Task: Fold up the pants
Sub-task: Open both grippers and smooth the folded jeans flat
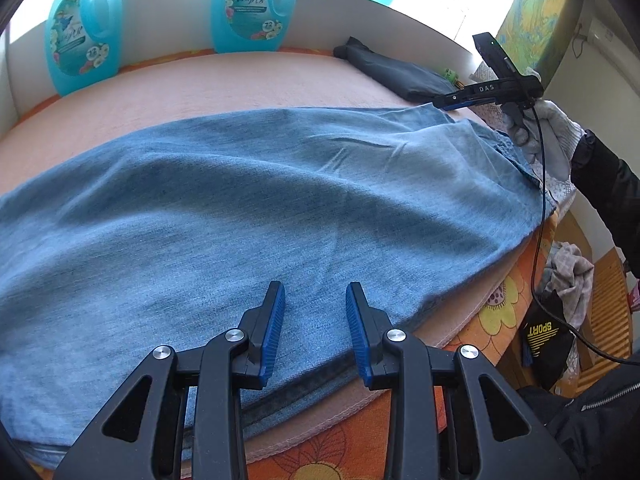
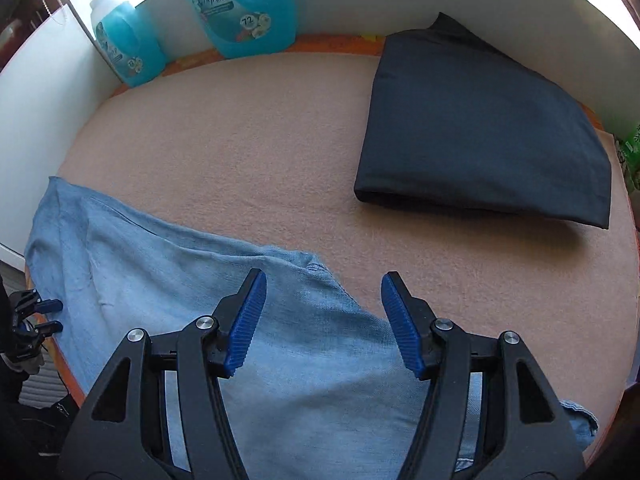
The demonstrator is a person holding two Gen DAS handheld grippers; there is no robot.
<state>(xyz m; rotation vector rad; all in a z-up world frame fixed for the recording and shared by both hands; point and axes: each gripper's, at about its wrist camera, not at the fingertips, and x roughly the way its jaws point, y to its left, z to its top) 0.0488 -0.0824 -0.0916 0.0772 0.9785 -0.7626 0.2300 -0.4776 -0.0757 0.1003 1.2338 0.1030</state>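
Observation:
Light blue denim pants (image 1: 248,208) lie spread flat across a pink blanket (image 1: 200,84), reaching from left to right. My left gripper (image 1: 315,292) is open and empty just above the pants near their front edge. My right gripper (image 2: 324,284) is open and empty above the other end of the pants (image 2: 280,340), at the fabric's far edge. The right gripper also shows in the left wrist view (image 1: 452,101), over the far right end of the pants. The left gripper shows small in the right wrist view (image 2: 50,314), at the left edge.
A folded dark garment (image 2: 480,132) lies on the blanket at the back right. Turquoise detergent bottles (image 1: 256,4) stand along the white back wall. An orange flowered cover (image 1: 496,312) hangs at the front edge. Clothes and a black "SPORT" item (image 1: 544,332) lie on the floor at right.

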